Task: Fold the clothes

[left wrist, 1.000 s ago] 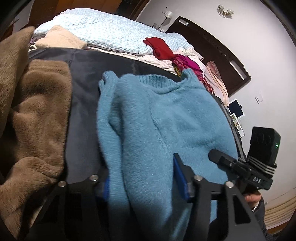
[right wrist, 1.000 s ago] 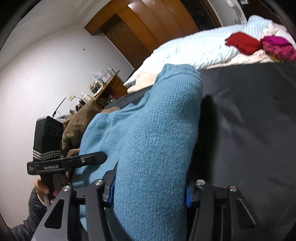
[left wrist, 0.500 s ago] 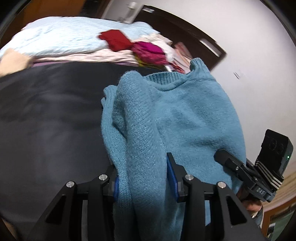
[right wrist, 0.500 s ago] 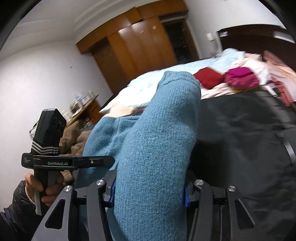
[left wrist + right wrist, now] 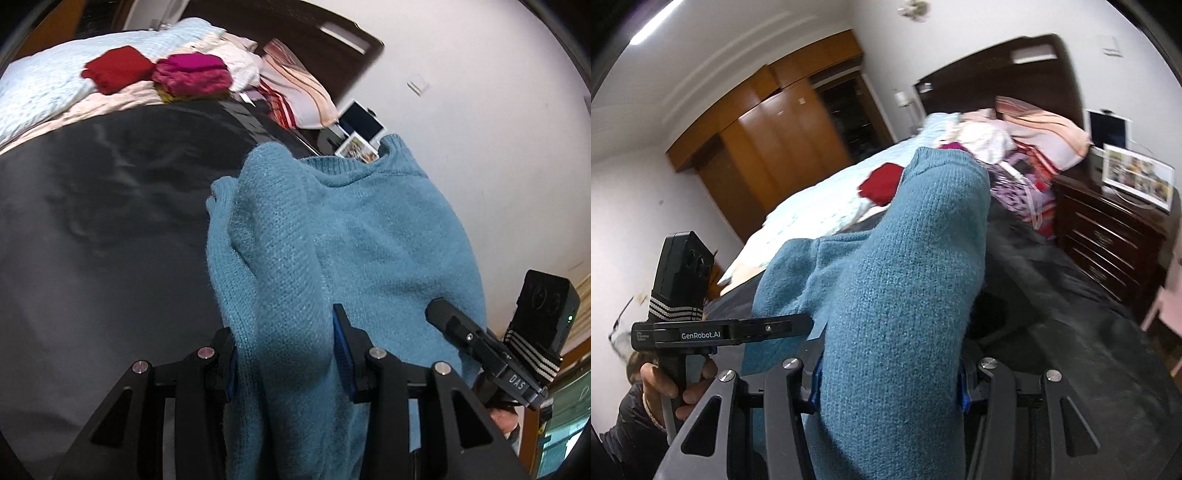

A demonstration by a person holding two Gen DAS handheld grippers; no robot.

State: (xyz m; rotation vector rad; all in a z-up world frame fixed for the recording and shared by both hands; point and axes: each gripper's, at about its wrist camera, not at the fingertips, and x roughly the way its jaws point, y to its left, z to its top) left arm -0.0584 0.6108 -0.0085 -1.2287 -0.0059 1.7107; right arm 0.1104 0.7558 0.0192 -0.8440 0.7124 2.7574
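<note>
to your left in the left wrist view, the dark sheet [image 5: 110,221] lies bare and wide across the bed, ending at the pale blue quilt [image 5: 44,85] where a red garment [image 5: 118,72] and a magenta one [image 5: 192,74] sit side by side; to the right the sheet's edge falls off near a dark wooden dresser [image 5: 1108,236] and the white wall. your left tongs [image 5: 284,354] are clamped on a thick fold of the teal sweater [image 5: 351,229], blue pads pressing it from both sides, and your right tongs [image 5: 886,380] are likewise closed on a bunched roll of the same knit [image 5: 905,277]. the sweater hangs between the two tongs, lifted over the sheet's right part, its body spreading from one grip across to the other. its long axis runs away from you toward the headboard [image 5: 997,74], ribbed collar at the far end in the left wrist view, a rounded folded end pointing the same way in the right wrist view. your hand [image 5: 676,384] grips the left handle at the right wrist view's lower left.
</note>
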